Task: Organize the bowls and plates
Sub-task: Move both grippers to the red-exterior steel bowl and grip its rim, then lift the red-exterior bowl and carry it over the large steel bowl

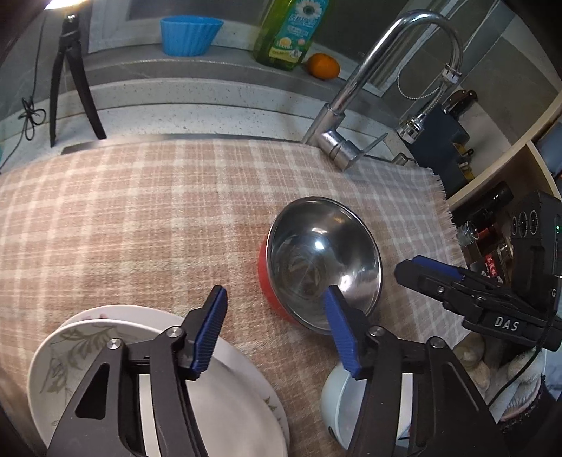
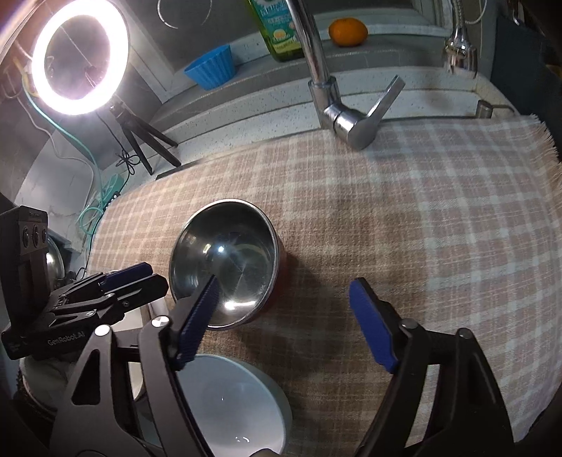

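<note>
A steel bowl with a red outside [image 1: 325, 262] stands on the checked cloth [image 1: 140, 211]; it also shows in the right wrist view [image 2: 224, 277]. Stacked white plates with a leaf pattern [image 1: 228, 404] lie at the lower left, under my left gripper [image 1: 277, 330], which is open and empty above the cloth. A white bowl [image 1: 337, 404] sits at the bottom, also in the right wrist view [image 2: 232, 407]. My right gripper [image 2: 284, 316] is open and empty, its left finger over the steel bowl's near rim. It appears in the left wrist view [image 1: 439, 277] to the bowl's right.
A chrome tap [image 1: 351, 105] stands behind the cloth. On the ledge are a blue cup [image 1: 189, 35], a green soap bottle [image 1: 288, 31] and an orange [image 1: 323, 65]. A ring light on a tripod [image 2: 79, 56] stands at the left. A knife block [image 1: 446, 137] is at the right.
</note>
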Available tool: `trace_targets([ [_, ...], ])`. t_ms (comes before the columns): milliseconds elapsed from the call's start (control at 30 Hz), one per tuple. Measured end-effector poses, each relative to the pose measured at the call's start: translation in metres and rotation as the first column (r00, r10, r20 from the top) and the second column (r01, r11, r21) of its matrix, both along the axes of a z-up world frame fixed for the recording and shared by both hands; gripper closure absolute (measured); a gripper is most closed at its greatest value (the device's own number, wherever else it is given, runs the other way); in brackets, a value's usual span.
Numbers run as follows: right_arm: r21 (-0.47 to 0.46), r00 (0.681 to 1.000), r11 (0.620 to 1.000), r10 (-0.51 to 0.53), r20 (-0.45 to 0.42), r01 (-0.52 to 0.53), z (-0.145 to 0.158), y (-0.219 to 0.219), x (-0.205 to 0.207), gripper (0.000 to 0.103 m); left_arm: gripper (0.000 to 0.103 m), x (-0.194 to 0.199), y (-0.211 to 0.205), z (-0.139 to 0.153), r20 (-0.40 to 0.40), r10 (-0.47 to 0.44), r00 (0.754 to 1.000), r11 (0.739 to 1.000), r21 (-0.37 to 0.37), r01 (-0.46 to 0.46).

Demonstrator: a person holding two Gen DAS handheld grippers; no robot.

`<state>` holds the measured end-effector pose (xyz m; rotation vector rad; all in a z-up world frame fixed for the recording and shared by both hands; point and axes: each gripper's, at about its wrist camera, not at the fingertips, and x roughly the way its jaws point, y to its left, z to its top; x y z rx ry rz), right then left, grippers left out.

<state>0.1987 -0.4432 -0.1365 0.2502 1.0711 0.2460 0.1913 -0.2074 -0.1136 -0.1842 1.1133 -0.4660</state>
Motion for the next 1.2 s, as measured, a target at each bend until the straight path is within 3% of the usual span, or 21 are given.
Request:
trace_targets([
  [133, 0.022, 0.999, 1.000, 0.008, -0.040, -0.007, -0.012, 0.001, 0.008, 0.048, 0.063, 0.005, -0.003, -0.006, -0.024, -0.006, 1.000, 1.000, -0.011, 0.005],
  [233, 0.038, 0.998, 0.999, 0.024, -0.064, -0.021, -0.018, 0.005, 0.012, 0.056, 0.072, 0.007, -0.003, -0.010, -0.038, -0.008, 0.999, 1.000, -0.014, 0.007],
  [467, 0.049, 0.996, 0.998, 0.043, -0.081, -0.039, -0.027, 0.011, 0.017, 0.068, 0.082, 0.011, -0.001, -0.013, -0.056, -0.007, 0.998, 0.999, -0.041, 0.005],
  [533, 0.050, 0.995, 0.998, 0.046, -0.087, -0.042, -0.029, 0.013, 0.018, 0.079, 0.083, 0.012, -0.001, -0.013, -0.056, -0.011, 0.998, 0.999, -0.040, 0.008],
  [633, 0.061, 0.994, 0.997, 0.048, -0.099, -0.042, -0.033, 0.014, 0.022, 0.085, 0.084, 0.013, -0.002, -0.015, -0.060, -0.014, 0.998, 0.999, -0.043, 0.011],
  [1200, 0.047, 0.996, 0.998, 0.043, -0.081, -0.039, -0.014, 0.019, 0.017, 0.086, 0.087, 0.005, 0.005, -0.002, -0.041, -0.016, 0.999, 0.997, -0.070, 0.013],
])
